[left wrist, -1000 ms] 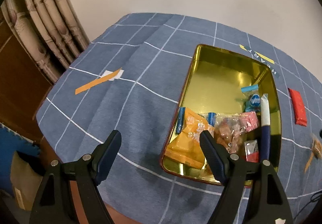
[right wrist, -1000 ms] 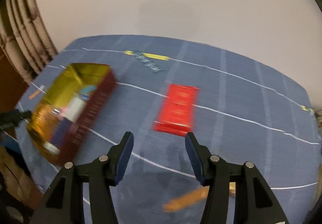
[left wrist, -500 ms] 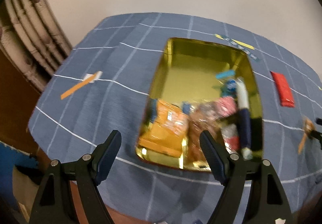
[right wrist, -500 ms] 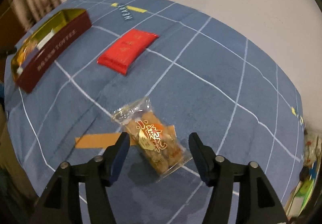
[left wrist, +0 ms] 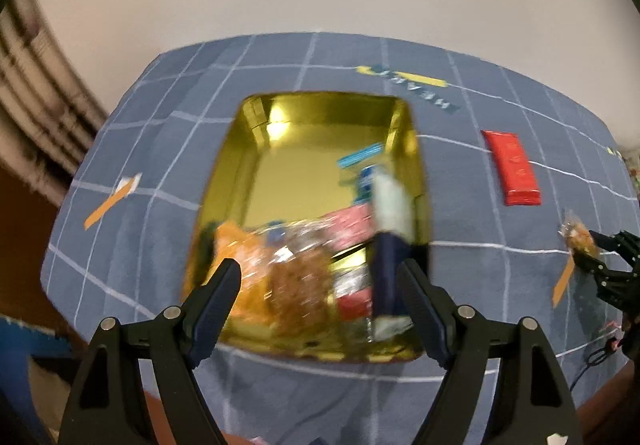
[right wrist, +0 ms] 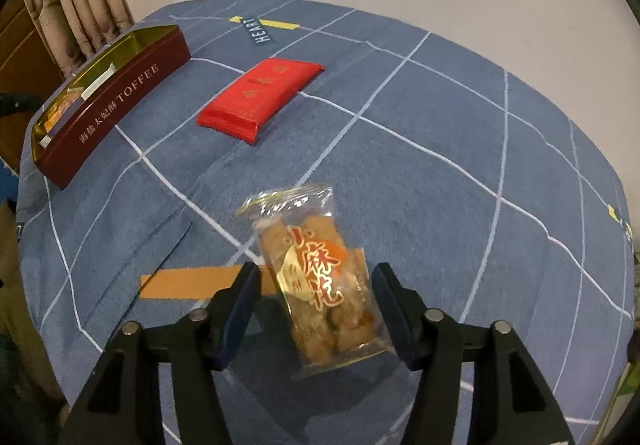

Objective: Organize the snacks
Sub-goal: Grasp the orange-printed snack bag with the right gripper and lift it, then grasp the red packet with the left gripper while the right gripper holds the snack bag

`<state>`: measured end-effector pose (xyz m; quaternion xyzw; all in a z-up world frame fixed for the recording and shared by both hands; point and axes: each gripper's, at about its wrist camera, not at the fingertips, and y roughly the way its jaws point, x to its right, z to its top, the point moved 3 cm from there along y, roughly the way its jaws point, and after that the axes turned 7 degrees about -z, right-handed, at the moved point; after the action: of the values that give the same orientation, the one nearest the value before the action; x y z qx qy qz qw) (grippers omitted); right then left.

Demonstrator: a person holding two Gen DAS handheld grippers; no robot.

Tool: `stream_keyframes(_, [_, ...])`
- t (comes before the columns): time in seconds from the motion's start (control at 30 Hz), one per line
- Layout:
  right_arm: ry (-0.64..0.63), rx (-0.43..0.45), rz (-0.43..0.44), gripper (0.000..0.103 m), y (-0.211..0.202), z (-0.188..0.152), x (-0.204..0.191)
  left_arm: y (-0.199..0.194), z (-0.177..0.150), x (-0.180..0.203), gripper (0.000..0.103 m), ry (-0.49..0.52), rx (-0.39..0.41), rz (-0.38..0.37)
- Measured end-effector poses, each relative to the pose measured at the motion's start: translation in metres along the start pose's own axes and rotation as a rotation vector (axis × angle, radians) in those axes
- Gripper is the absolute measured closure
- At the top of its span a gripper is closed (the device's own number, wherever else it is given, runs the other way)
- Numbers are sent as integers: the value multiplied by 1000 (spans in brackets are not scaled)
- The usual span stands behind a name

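Your left gripper (left wrist: pixel 318 279) sits low in frame, jaws spread wide; your right gripper (right wrist: pixel 316 285) is low-centre, fingers parted, gripping nothing.

Dim, warm indoor light; left view motion-blurred, glare on the tin (left wrist: pixel 280 133) wall at 12 o'clock; right view sharp; fisheye bending and dark corners
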<state>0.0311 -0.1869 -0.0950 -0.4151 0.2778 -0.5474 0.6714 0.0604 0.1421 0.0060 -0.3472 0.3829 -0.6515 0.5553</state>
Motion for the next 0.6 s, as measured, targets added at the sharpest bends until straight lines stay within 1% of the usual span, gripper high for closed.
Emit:
stream_keyframes(0.03, [12, 7, 3, 59, -1, -1, 0, 2, 3, 7, 25, 12, 1, -2])
stream_keyframes(0.1, [39, 14, 10, 63, -4, -3, 1, 6, 8, 17, 25, 26, -1, -10])
stream_keyframes(0.2, [61, 26, -2, 65, -4, -4, 1, 13, 10, 30, 25, 33, -2, -15])
stream_keyframes(0.27, [97, 42, -34, 65, -3, -3, 4, 16, 10, 35, 25, 42, -3, 9])
stream_keyframes(0.43, [206, 81, -144, 65, 2, 0, 25, 24, 10, 50, 25, 44, -9, 23])
stream_keyframes(0.5, [222, 92, -194, 65, 3, 0, 30, 25, 11, 58, 25, 60, -5, 43])
stream_keyframes(0.6, [239, 102, -229, 65, 4, 1, 34, 29, 14, 74, 25, 87, -3, 65])
